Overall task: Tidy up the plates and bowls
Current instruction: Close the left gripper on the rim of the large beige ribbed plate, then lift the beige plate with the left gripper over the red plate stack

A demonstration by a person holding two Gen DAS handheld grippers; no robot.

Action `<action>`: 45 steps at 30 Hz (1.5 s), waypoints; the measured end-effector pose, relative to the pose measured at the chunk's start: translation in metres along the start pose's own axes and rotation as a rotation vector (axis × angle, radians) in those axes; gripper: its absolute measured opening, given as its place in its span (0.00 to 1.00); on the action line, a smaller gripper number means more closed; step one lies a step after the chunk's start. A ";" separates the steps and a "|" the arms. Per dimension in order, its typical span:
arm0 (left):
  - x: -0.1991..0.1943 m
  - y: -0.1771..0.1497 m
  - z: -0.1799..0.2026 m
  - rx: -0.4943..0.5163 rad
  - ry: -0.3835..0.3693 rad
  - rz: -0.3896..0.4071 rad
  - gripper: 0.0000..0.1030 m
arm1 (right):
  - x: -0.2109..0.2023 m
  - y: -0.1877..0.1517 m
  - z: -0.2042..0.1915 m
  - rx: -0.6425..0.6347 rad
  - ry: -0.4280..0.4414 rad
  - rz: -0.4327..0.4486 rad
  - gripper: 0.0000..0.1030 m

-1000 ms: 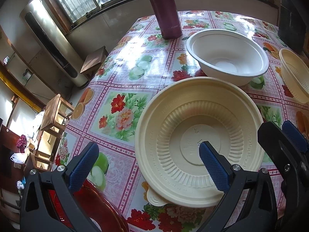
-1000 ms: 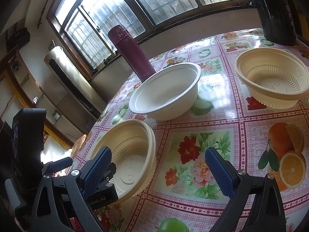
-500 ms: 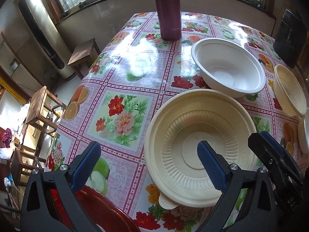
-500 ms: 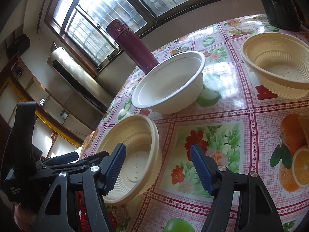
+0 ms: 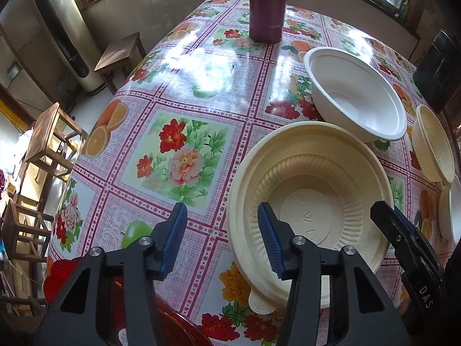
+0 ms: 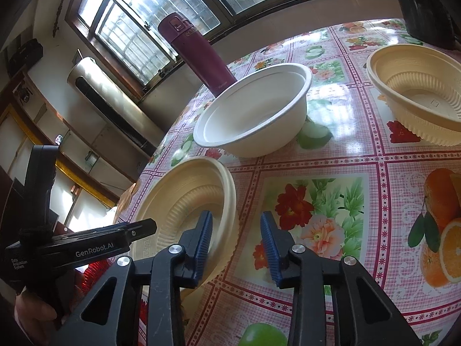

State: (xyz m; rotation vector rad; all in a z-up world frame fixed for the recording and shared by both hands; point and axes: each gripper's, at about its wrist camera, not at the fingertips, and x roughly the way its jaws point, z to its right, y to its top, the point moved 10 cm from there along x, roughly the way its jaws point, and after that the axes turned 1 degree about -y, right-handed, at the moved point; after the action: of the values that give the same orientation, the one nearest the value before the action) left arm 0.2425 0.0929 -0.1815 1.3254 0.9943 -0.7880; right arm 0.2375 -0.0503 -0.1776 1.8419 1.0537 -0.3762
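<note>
I take the near cream bowl (image 5: 311,199) as my landmark: it sits on the flowered tablecloth (image 5: 184,155) at the edge closest to me, ribbed inside, with a small tab on its near rim.

My left gripper (image 5: 222,230) straddles that bowl's left rim, with one blue pad inside the bowl and the other outside over the cloth. Its jaws have just been closing, but a clear gap remains and neither pad presses the rim that I can see. My right gripper (image 6: 236,242) straddles the same bowl's right rim, left pad over the inside wall, right pad outside above the cloth. Its jaws have also just been closing, and they stand partly apart without pinching the rim.

Just beyond the near cream bowl, almost touching its far rim, stands a white bowl (image 5: 357,95). Beyond that, near the window side of the table, rises a maroon flask (image 5: 268,5). To the right of the near cream bowl, well apart, sits a second cream bowl (image 6: 417,92). To its near left, at the table edge under my left gripper, lies something red (image 5: 60,276).
</note>
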 end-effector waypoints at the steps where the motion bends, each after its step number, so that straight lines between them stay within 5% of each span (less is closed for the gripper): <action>1: 0.001 -0.001 0.000 -0.005 -0.008 -0.006 0.37 | 0.000 0.000 0.000 -0.004 -0.003 0.001 0.29; 13: 0.000 -0.004 0.011 -0.008 -0.068 -0.016 0.12 | 0.000 0.000 -0.007 -0.049 -0.016 0.000 0.15; 33: -0.069 -0.029 0.013 0.065 -0.123 0.106 0.12 | -0.035 -0.007 -0.015 -0.035 0.015 0.034 0.10; 45: -0.130 -0.066 -0.055 0.046 -0.052 0.268 0.12 | -0.085 -0.046 -0.098 -0.080 0.148 0.152 0.10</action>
State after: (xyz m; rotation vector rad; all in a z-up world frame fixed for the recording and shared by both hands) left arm 0.1239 0.1299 -0.0873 1.4355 0.7415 -0.6405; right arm 0.1344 -0.0012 -0.1006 1.8857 1.0049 -0.1083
